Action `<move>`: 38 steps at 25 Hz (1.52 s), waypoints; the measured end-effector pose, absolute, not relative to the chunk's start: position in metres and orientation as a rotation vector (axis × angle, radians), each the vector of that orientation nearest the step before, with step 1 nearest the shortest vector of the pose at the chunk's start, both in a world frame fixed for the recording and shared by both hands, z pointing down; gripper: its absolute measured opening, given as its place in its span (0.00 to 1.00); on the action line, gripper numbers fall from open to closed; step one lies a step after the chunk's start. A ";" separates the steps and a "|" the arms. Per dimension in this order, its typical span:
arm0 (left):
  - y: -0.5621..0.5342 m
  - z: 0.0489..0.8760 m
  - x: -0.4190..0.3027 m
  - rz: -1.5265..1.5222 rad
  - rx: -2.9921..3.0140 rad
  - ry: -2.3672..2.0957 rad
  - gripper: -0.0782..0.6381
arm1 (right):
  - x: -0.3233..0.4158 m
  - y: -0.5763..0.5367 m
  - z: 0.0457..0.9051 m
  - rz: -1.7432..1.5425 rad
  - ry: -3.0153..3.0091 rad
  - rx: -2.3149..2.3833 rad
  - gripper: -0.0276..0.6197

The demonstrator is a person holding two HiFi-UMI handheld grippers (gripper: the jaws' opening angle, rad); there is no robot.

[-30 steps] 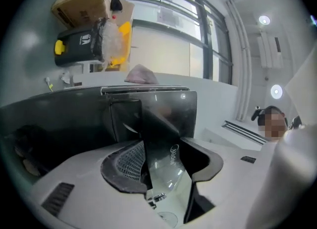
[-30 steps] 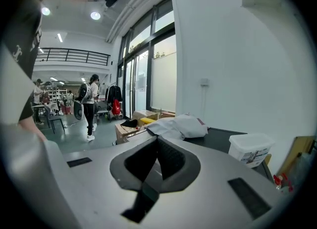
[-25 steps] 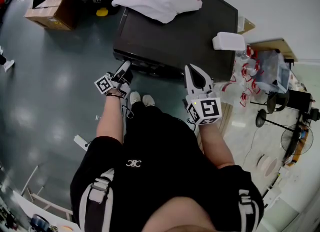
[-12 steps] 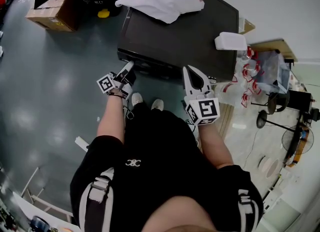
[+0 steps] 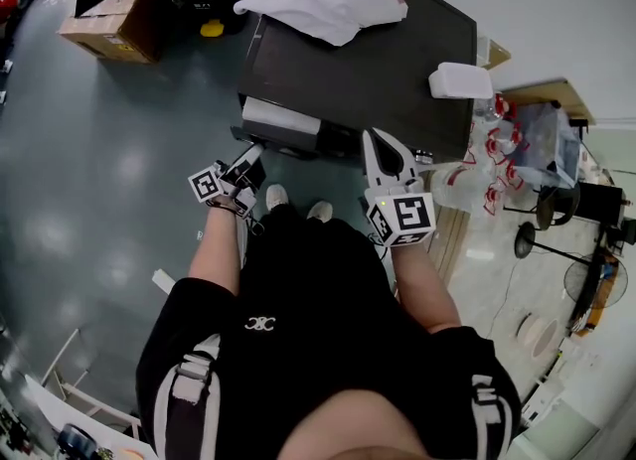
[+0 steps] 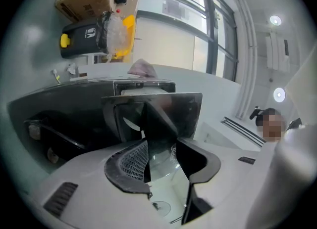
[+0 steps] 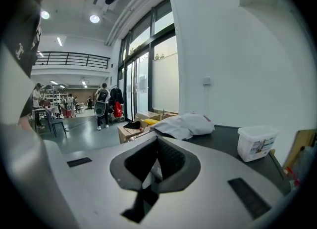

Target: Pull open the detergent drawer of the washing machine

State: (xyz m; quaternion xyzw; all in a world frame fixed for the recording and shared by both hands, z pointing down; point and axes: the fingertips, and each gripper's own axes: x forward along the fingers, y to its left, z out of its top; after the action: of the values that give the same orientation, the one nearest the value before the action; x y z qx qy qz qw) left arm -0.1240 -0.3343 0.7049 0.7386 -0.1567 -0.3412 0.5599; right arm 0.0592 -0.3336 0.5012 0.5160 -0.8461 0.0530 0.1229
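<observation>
My left white plastic two-jaw gripper (image 5: 250, 156) is stuck out forward on a bare forearm (image 5: 213, 249), jaws pinched on the glossy dark drawer front (image 6: 168, 109). The matching right gripper (image 5: 382, 142) hovers alongside, jaws together on nothing, I think.

Black washing machine (image 5: 368, 71), white detergent drawer (image 5: 283, 115).

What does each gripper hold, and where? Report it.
Left gripper grips the detergent drawer by its front panel; right gripper holds nothing.

hidden: detergent drawer (image 6: 183, 109) edge (inside left tongs (image 6: 163, 162)) | cut off: cardboard box (image 6: 86, 0)
</observation>
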 end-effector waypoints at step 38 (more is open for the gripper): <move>-0.166 0.702 -0.157 -0.838 1.739 -0.486 0.34 | 0.051 -0.164 0.500 0.153 -2.552 1.414 0.05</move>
State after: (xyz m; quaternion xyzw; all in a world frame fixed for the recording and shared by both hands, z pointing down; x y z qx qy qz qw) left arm -0.1565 -0.1661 0.7016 0.7329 -0.2048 -0.3530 0.5443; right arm 0.0508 -0.1639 0.5005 0.4810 -0.8683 0.0522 0.1097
